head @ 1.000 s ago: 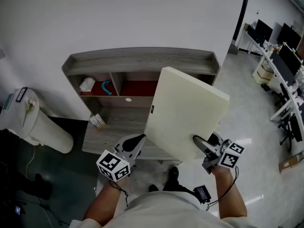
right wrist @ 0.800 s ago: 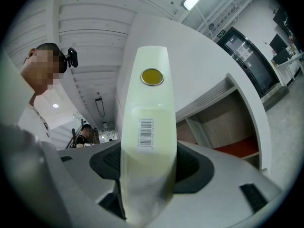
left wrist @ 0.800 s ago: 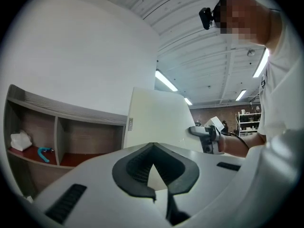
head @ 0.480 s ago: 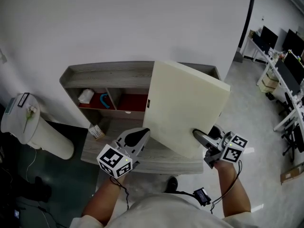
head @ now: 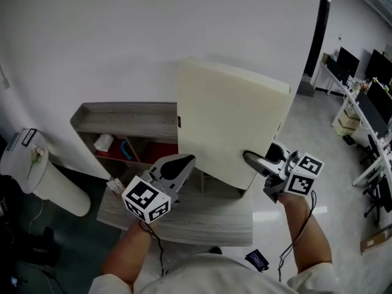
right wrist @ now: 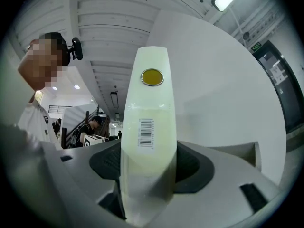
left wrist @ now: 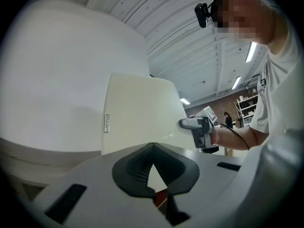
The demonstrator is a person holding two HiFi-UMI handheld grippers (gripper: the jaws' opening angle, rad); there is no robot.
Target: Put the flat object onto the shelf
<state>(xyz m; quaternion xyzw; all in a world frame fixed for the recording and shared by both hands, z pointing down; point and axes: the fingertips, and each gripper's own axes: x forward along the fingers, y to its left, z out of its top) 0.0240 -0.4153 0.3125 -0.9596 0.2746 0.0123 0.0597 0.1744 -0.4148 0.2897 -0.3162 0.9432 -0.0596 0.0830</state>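
Biggest thing here is the plain white wall (head: 122,35), with a grey wooden shelf unit (head: 122,118) standing against it. Its cubbies have red backs. The flat cream panel (head: 229,124) is up in the air, nearly upright, in front of the wall and covering the right part of the shelf unit from the head view. The right gripper (head: 257,163) has its jaws spread wide and pinching the panel's lower right edge. From that gripper's own view you look straight along the edge, with a barcode label (right wrist: 146,133) and a round yellow sticker (right wrist: 152,77) on it. The left gripper (head: 174,167) sits just beside the panel's lower left corner, jaws pressed together at the tips on nothing. In the left cubby there's a crumpled white thing (head: 103,143) and a blue curved piece (head: 125,149).
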